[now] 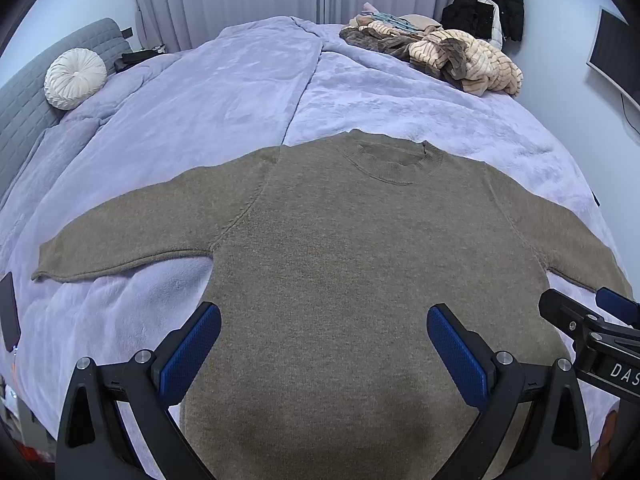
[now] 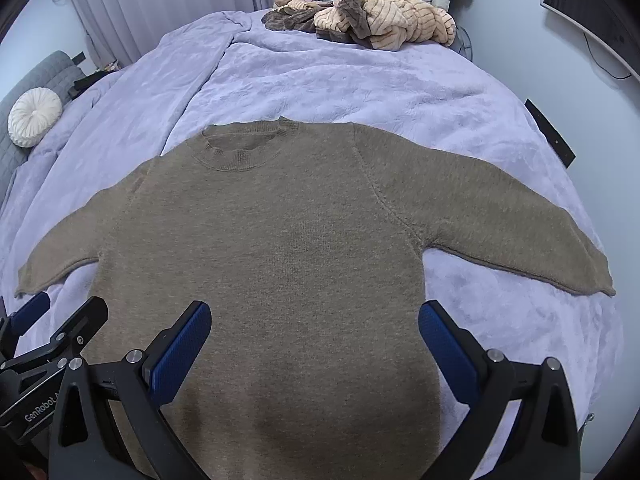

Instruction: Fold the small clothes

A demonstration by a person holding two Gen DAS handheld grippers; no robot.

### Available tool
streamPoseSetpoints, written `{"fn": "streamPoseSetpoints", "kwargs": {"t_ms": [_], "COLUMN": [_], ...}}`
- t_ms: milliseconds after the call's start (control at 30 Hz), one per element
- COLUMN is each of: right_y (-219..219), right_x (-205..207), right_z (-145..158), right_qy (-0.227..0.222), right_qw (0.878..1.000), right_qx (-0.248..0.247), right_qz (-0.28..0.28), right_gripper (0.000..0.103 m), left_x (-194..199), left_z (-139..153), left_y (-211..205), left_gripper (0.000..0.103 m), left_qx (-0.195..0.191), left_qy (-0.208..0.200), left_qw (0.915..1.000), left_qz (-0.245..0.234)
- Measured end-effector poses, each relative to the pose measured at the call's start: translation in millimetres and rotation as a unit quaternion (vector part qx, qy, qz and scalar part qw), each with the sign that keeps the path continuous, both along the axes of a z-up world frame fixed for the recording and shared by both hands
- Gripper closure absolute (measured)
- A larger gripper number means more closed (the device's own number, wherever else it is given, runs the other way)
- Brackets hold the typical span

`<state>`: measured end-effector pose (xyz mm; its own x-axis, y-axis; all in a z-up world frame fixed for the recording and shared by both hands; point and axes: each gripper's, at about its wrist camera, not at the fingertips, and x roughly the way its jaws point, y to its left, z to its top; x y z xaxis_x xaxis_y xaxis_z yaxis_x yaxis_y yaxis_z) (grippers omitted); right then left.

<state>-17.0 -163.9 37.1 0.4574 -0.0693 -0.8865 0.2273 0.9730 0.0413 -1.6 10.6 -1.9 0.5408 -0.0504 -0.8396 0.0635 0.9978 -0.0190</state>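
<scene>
**Sweater laid flat, both grippers poised above the hem**

A taupe-brown knitted crew-neck sweater (image 1: 340, 248) lies face up on the lavender plush blanket (image 1: 208, 92) covering the bed, collar pointing away and both sleeves stretched out to the sides. That spread-out layout looks deliberate: with body and sleeves flat and free of overlaps, each sleeve can be turned inward cleanly before the body is doubled over.

The left hand-held gripper (image 1: 324, 354) hangs over the lower body of the sweater with its blue-padded fingers spread wide and nothing between them. The right hand-held gripper (image 2: 314, 350) sits just beside it, likewise wide apart and empty. Whether either touches the knit cannot be told from these angles; a soft shadow near the hem suggests they hover close.

Judging by the layout, no fold has yet been made. The likely first hold is a sleeve cuff or a hem corner.

A heap of beige and brown ribbed fleece garments (image 2: 372, 20) waits at the far corner of the bed, well apart from the working area, presumably next in line.
</scene>
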Motion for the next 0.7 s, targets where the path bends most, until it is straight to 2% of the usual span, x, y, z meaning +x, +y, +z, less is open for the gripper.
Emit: {"fn": "streamPoseSetpoints", "kwargs": {"t_ms": [700], "right_y": [1.3], "right_x": [0.2], "right_z": [0.5], "right_qy": [0.001], "right_qw": [1.000], "right_qx": [-0.009], "right_qz": [0.002], "right_gripper": [0.000], "left_x": [-1.2], "left_z": [-0.9], "left_y": [-0.9], "left_gripper": [0.000], "left_qx": [-0.001], "left_qy": [0.000], "left_qw": [1.0000], "left_qz": [0.001]}}
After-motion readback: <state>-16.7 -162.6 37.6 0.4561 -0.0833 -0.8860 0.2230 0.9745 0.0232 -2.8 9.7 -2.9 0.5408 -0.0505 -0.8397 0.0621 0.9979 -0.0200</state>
